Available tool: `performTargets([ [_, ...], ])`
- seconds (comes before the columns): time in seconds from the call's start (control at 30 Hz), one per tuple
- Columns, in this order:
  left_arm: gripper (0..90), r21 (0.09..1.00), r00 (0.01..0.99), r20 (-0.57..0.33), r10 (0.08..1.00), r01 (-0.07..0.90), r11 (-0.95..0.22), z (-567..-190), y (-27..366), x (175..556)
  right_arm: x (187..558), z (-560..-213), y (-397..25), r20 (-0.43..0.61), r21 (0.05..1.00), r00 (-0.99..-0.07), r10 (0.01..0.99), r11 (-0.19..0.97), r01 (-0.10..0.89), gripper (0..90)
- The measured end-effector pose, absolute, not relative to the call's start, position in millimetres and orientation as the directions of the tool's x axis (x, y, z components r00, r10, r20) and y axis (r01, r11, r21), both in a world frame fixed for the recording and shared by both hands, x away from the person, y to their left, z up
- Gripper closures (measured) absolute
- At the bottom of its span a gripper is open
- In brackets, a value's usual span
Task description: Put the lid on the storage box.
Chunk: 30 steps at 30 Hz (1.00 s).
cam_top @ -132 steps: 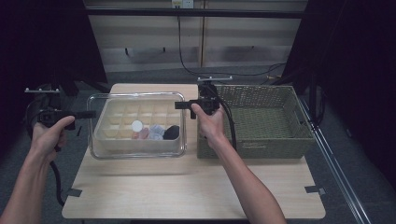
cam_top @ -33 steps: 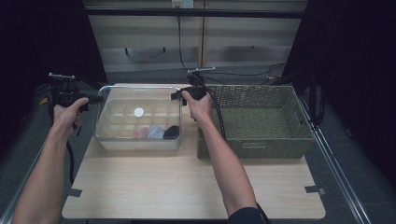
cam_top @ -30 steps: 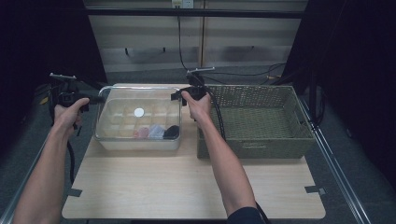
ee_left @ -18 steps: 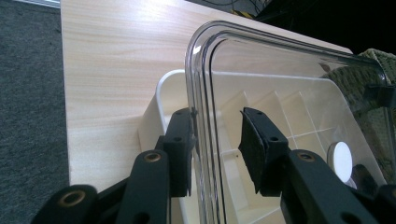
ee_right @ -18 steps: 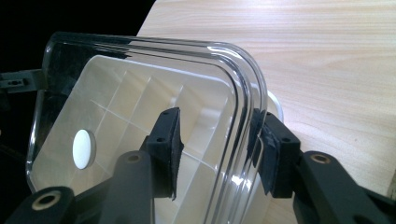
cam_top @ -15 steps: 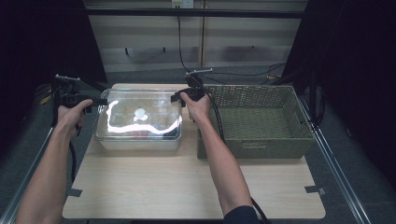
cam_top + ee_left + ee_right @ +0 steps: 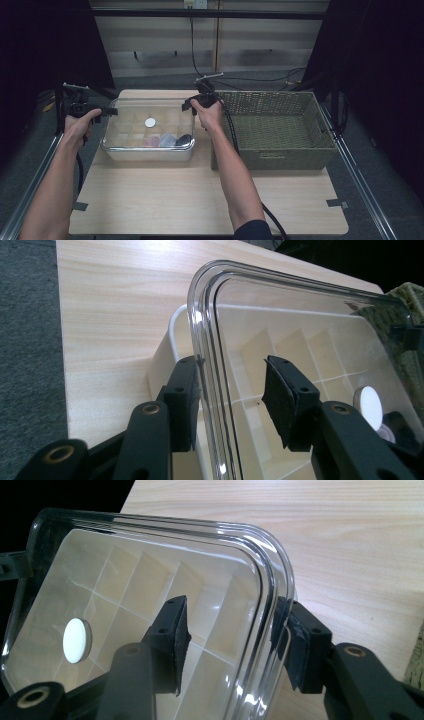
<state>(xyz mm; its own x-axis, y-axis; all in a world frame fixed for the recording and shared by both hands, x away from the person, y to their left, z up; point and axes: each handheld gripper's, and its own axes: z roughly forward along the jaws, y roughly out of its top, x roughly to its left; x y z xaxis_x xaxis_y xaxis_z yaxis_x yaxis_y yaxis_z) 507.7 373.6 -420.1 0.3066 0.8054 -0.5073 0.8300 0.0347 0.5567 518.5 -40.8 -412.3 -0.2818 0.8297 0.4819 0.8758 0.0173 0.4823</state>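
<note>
Clear plastic lid hovering over white compartmented box near table's far-left corner. Left gripper and right gripper straddling opposite lid rims, jaws partly open, not visibly clamped. Lid apparently lifted free; setting aside left, likely

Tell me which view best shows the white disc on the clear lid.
The right gripper view: the white disc sits large and unobstructed on the clear lid. The left gripper view cuts it off behind a jaw. The high view shows it whole but tiny.
</note>
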Motion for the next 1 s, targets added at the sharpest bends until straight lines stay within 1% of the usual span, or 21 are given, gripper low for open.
performTargets([
  [0.13,58.0,0.558,0.310,-0.512,0.801,0.829,0.036,-420.6,374.3,506.9,519.1,-412.9,-40.7,0.486,0.476,-0.277,0.829,0.015,0.879,48.5],
  [0.17,58.0,0.559,0.305,-0.519,0.798,0.828,0.047,-421.4,374.1,506.6,519.0,-413.0,-40.2,0.480,0.476,-0.281,0.831,0.022,0.879,47.7],
  [0.3,57.8,0.547,0.308,-0.507,0.805,0.836,0.025,-424.4,374.5,506.9,519.4,-413.4,-37.7,0.464,0.468,-0.293,0.836,0.050,0.882,43.5],
  [0.47,58.0,0.546,0.311,-0.506,0.805,0.838,0.020,-425.0,375.6,506.8,520.2,-414.2,-36.8,0.457,0.455,-0.285,0.843,0.054,0.889,43.5],
  [0.57,57.2,0.542,0.298,-0.494,0.817,0.840,0.021,-427.1,375.0,505.8,520.2,-414.1,-37.2,0.466,0.437,-0.267,0.844,0.043,0.899,40.5],
  [0.63,55.9,0.532,0.289,-0.496,0.819,0.847,0.023,-430.5,376.2,505.0,520.0,-414.0,-38.4,0.452,0.447,-0.261,0.853,0.037,0.894,37.8],
  [0.77,55.9,0.516,0.285,-0.521,0.805,0.856,0.030,-434.6,376.8,503.6,519.8,-414.3,-37.5,0.435,0.443,-0.261,0.861,0.048,0.895,38.0],
  [0.83,55.5,0.522,0.288,-0.496,0.819,0.853,0.016,-435.0,374.7,503.7,519.8,-414.3,-37.6,0.434,0.442,-0.262,0.862,0.050,0.896,38.2],
  [0.93,55.0,0.527,0.279,-0.511,0.813,0.849,0.040,-432.9,375.6,502.6,519.2,-413.7,-39.0,0.440,0.444,-0.259,0.860,0.042,0.895,39.1],
  [0.97,54.2,0.531,0.291,-0.496,0.818,0.847,0.021,-431.9,376.6,502.1,519.0,-413.6,-39.4,0.439,0.445,-0.261,0.860,0.044,0.895,39.4],
  [1.0,53.4,0.537,0.287,-0.495,0.820,0.843,0.029,-431.3,376.0,501.3,518.8,-413.4,-40.2,0.439,0.453,-0.264,0.859,0.041,0.890,39.5],
])
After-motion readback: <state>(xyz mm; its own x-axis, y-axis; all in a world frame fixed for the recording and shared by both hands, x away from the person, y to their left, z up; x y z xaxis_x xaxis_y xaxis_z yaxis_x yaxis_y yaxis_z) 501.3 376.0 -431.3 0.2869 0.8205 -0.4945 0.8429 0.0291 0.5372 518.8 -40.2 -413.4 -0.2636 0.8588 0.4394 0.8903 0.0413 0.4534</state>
